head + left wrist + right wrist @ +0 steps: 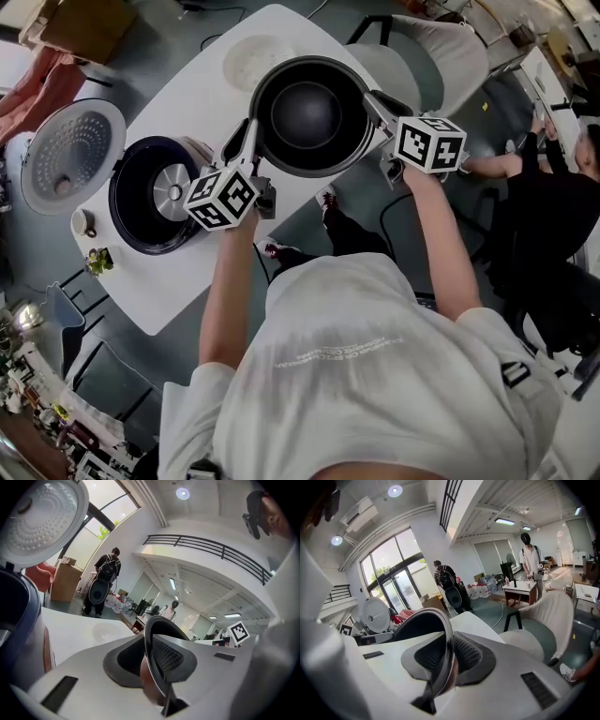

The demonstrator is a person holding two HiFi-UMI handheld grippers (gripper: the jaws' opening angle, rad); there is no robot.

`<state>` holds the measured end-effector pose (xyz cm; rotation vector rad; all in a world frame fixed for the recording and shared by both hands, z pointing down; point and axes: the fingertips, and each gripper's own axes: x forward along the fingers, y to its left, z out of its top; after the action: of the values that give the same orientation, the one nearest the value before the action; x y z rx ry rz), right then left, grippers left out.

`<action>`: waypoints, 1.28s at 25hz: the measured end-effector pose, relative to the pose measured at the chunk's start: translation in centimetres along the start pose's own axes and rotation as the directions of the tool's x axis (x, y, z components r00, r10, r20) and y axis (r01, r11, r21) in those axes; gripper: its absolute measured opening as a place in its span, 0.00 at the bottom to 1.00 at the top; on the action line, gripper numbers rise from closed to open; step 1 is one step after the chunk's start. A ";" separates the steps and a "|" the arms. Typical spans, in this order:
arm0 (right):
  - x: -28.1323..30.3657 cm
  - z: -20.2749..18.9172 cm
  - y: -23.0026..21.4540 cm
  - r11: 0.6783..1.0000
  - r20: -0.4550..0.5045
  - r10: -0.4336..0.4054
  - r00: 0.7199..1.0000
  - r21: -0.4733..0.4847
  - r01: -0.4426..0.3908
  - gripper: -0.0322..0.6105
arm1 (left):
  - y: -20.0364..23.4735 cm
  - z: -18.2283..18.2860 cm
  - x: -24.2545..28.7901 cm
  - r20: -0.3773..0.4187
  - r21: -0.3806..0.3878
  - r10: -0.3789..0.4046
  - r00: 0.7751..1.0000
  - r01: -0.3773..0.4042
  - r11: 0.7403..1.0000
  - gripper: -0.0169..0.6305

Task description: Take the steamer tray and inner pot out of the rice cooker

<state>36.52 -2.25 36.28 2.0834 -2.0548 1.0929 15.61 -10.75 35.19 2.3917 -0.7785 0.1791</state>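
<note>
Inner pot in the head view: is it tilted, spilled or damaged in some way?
Nothing stands out. The inner pot looks level and empty, with the left gripper and the right gripper clamped on opposite sides of its rim. The rice cooker stands open and upright beside it on the table.

The inner pot is right of the rice cooker.
</note>
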 end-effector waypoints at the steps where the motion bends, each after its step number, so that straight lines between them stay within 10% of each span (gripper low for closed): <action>1: 0.4 -0.8 -0.5 1.000 -0.020 0.000 1.000 0.007 0.000 0.17 | 0.4 -0.9 0.2 -0.009 -0.011 0.013 1.000 -0.013 1.000 0.13; 15: 6.9 -6.4 -3.7 0.994 -0.238 0.107 0.965 0.004 -0.109 0.21 | 4.8 -7.7 1.9 -0.097 -0.053 0.193 0.976 -0.198 0.979 0.13; 19: 8.4 -6.8 -3.1 0.986 -0.290 0.146 0.946 -0.039 -0.164 0.25 | 5.5 -8.2 2.9 -0.102 -0.059 0.212 0.972 -0.219 0.974 0.36; 32: 12.8 -5.6 -3.1 0.975 -0.343 0.143 0.928 -0.112 -0.192 0.21 | 8.1 -7.7 4.8 -0.140 0.063 0.318 0.938 -0.312 0.948 0.18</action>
<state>35.26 -10.31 47.99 1.5536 -2.0967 1.1827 15.32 -13.72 46.99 2.2454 -1.0912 0.5025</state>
